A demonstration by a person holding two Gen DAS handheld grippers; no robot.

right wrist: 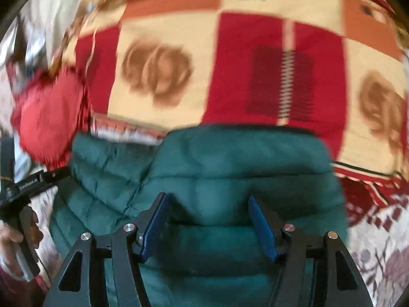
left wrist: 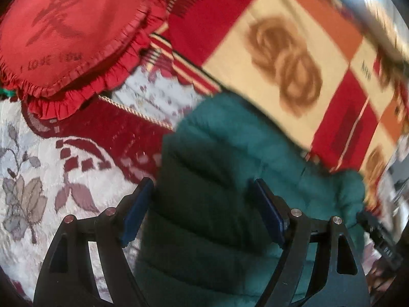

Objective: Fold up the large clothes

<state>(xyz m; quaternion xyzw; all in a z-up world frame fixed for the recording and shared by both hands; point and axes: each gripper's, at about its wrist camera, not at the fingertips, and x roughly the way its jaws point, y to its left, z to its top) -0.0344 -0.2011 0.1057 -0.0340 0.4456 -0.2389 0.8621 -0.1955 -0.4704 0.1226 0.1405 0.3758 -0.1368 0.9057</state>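
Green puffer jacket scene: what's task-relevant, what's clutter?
In the job:
green puffer jacket
left gripper, open
right gripper, open

Lying about:
red heart cushion
checked blanket
floral bedspread

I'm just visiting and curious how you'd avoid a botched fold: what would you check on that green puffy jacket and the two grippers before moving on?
1. Left gripper open, fingers either side of the green jacket: ok.
2. Right gripper open, with the jacket between its fingers: ok.
3. Either gripper actually clamping cloth: not ok, both jaws stand apart.
4. Jacket lying flat and smooth: not ok, it looks bunched and doubled over in the right wrist view.
5. Red heart cushion apart from the jacket: ok in the left wrist view.
6. Checked blanket free of the jacket's far edge: cannot tell, the pictures are blurred.
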